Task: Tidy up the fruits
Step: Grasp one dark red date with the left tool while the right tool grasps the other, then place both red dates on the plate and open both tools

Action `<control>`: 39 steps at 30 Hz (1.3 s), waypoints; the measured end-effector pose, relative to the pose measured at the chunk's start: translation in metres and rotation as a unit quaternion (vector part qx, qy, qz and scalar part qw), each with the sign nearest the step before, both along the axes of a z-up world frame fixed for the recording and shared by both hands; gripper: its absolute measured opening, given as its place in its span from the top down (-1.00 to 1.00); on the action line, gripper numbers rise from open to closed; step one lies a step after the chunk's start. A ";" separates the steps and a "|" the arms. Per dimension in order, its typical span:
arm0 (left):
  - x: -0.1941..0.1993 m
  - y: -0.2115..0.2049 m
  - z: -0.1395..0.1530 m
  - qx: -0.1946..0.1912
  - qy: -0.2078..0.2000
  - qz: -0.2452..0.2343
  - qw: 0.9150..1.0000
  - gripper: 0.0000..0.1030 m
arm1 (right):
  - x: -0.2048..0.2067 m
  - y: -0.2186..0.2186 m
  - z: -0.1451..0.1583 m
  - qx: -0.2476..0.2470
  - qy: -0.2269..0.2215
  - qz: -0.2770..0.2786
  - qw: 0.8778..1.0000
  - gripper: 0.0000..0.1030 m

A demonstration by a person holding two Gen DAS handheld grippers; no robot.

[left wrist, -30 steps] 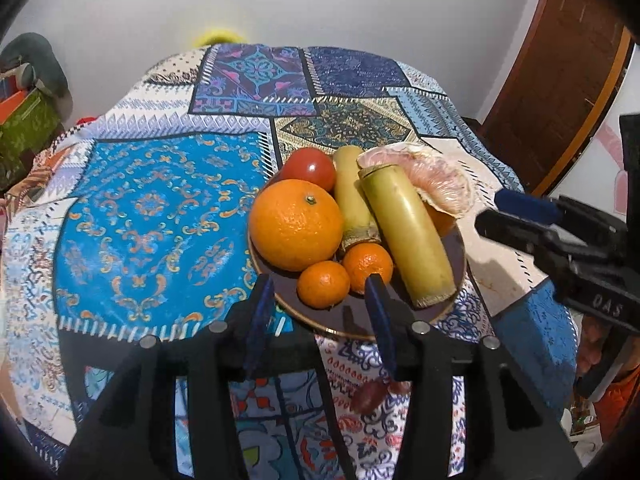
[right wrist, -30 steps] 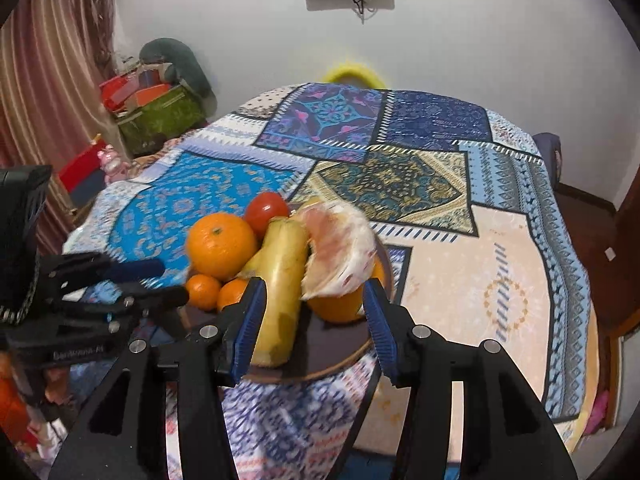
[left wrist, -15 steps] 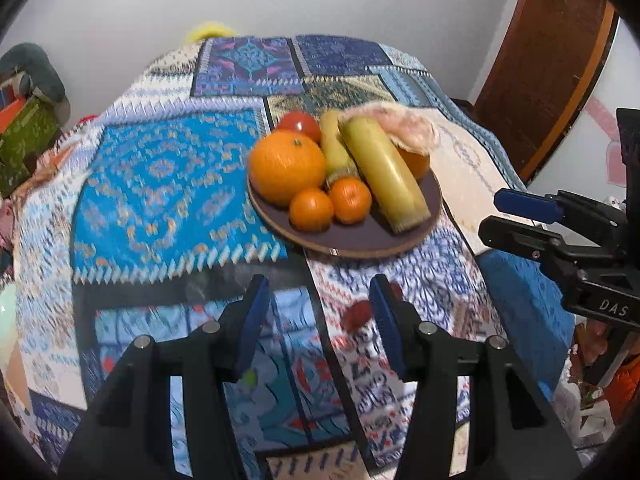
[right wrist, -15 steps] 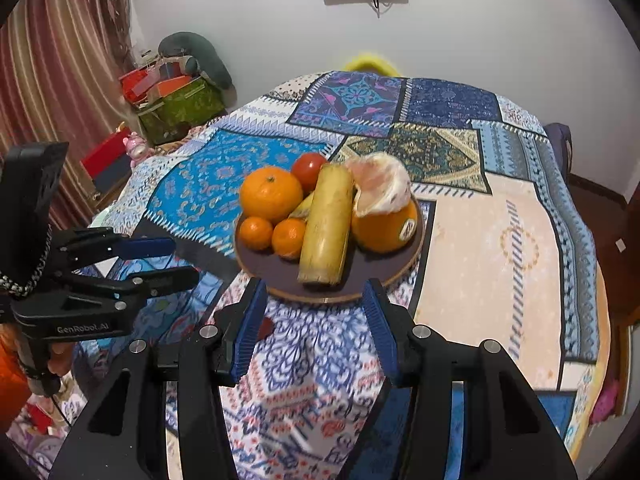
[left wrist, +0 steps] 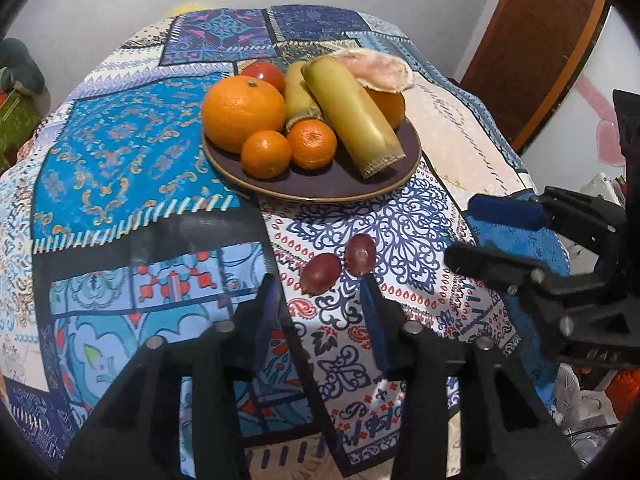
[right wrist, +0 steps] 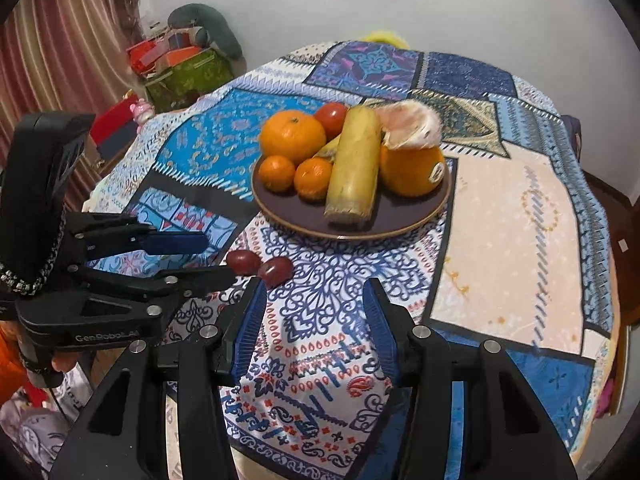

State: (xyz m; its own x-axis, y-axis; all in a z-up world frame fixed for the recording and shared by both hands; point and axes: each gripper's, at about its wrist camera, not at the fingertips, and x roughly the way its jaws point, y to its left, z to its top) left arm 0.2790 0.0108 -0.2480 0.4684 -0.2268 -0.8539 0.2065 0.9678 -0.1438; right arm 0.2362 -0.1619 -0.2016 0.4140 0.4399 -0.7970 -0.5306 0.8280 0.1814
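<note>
A dark plate (left wrist: pixel 312 196) (right wrist: pixel 352 234) on the patterned tablecloth holds a large orange (left wrist: pixel 242 114), two mandarins (left wrist: pixel 266 154), a tomato (left wrist: pixel 264 74), two yellow stalks (left wrist: pixel 352 116) and a peeled citrus piece (left wrist: pixel 380 70) resting on another orange (right wrist: pixel 412 170). Two red grapes (left wrist: pixel 322 274) (right wrist: pixel 276 270) lie on the cloth in front of the plate. My left gripper (left wrist: pixel 318 284) (right wrist: pixel 220 256) is closing, one grape just at its tips, the pads not touching it. To the right of the grapes, my right gripper (right wrist: pixel 314 286) (left wrist: pixel 460 228) stands open over bare cloth.
The table's near edge drops away just below both grippers. A brown door (left wrist: pixel 536 40) stands at the right. Boxes and soft clutter (right wrist: pixel 184 64) sit beyond the table's left side, by a striped curtain (right wrist: pixel 60 60). A hand (right wrist: pixel 60 364) grips the left tool.
Both grippers have drawn back from the plate toward the table's near edge and sunk. The two grapes now lie at the left gripper's tips, and its jaws stand narrower.
</note>
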 end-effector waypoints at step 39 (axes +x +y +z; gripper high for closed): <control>0.013 0.023 0.005 -0.023 -0.021 0.032 0.999 0.55 | 0.021 0.028 -0.024 0.009 0.017 0.021 1.000 0.48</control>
State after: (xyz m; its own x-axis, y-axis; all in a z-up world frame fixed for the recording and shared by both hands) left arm 0.2921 0.0342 -0.2428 0.5190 -0.2338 -0.8222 0.1515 0.9718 -0.1807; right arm 0.2570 -0.1341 -0.2258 0.3675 0.4706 -0.8021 -0.5579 0.8017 0.2147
